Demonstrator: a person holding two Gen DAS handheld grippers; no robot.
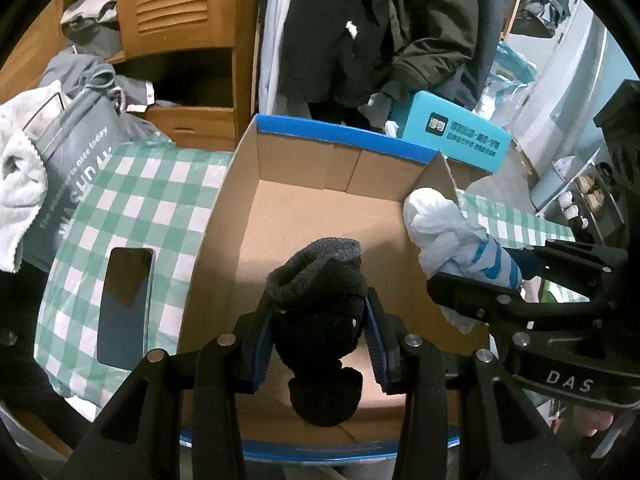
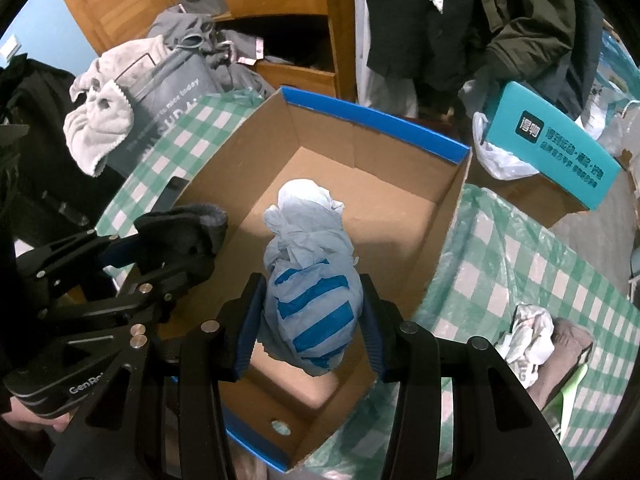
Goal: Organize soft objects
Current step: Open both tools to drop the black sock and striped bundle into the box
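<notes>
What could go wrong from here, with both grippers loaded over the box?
1. The left gripper and right gripper hang side by side over the cardboard box; they could collide.
2. The white-and-blue sock bundle sits near the box's right wall in the left view, so it may catch the rim.
3. The dark sock bundle could snag on release.

Everything is placed from the open cardboard box (image 1: pixel 304 208). It sits on a tablecloth (image 1: pixel 132 200). A phone (image 1: pixel 124 304) lies left of it, a bag (image 1: pixel 76 176) farther left, a smaller box (image 1: pixel 456 136) behind-right, hanging coats (image 1: pixel 360 28) behind.
</notes>
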